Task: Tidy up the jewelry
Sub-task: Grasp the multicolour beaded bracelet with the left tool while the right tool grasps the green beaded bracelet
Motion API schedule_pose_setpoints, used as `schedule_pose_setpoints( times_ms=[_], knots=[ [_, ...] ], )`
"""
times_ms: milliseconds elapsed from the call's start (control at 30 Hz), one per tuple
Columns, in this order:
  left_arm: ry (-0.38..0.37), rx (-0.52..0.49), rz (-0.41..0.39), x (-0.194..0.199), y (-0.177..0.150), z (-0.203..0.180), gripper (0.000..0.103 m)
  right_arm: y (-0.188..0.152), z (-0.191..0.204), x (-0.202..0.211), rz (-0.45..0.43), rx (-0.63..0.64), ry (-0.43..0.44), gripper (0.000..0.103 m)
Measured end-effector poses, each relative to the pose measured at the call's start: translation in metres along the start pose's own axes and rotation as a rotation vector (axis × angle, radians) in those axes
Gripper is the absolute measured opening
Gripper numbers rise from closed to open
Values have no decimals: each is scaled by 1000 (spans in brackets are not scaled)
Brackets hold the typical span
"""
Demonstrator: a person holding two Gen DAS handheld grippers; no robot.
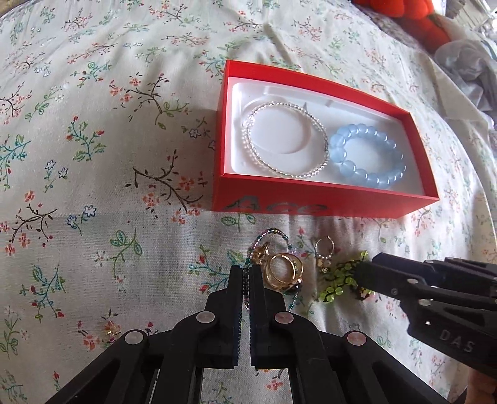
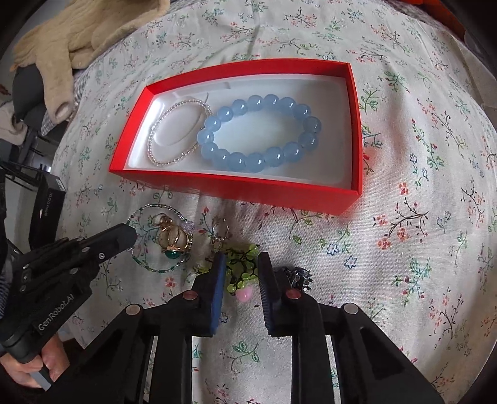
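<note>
A red box (image 1: 310,203) (image 2: 236,186) with a white liner holds a clear bead bracelet (image 1: 285,140) (image 2: 177,132) and a blue bead bracelet (image 1: 366,155) (image 2: 257,133). In front of it lie gold rings (image 1: 284,270) (image 2: 172,237), a thin dark bead strand (image 1: 273,236) (image 2: 155,208), a small earring (image 1: 324,248) (image 2: 219,236) and a green bead piece (image 1: 341,276) (image 2: 242,264). My left gripper (image 1: 246,273) (image 2: 132,234) is shut on the dark bead strand. My right gripper (image 2: 240,270) (image 1: 360,273) is open around the green bead piece.
A flowered cloth (image 1: 93,155) (image 2: 419,217) covers the surface. A dark cluster ornament (image 2: 298,276) lies by my right finger. A beige glove (image 2: 62,46) lies far left, an orange object (image 1: 413,15) and grey cloth (image 1: 466,68) far right.
</note>
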State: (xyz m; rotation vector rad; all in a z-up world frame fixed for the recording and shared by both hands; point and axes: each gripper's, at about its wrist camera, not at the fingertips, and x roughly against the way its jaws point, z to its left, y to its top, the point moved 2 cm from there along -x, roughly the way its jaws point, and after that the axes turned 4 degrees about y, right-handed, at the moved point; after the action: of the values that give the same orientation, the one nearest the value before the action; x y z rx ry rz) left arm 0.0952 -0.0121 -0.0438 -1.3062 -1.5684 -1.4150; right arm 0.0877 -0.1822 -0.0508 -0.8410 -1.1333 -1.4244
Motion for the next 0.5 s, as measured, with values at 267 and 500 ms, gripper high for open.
schedule_pose_setpoints(
  times_ms=[267, 500],
  knots=[
    [9, 0, 8, -1, -2, -1, 0, -5, -2, -8, 24, 24, -42, 19],
    [-5, -13, 10, 4, -5, -3, 0, -2, -4, -6, 21, 48, -44, 9]
  ],
)
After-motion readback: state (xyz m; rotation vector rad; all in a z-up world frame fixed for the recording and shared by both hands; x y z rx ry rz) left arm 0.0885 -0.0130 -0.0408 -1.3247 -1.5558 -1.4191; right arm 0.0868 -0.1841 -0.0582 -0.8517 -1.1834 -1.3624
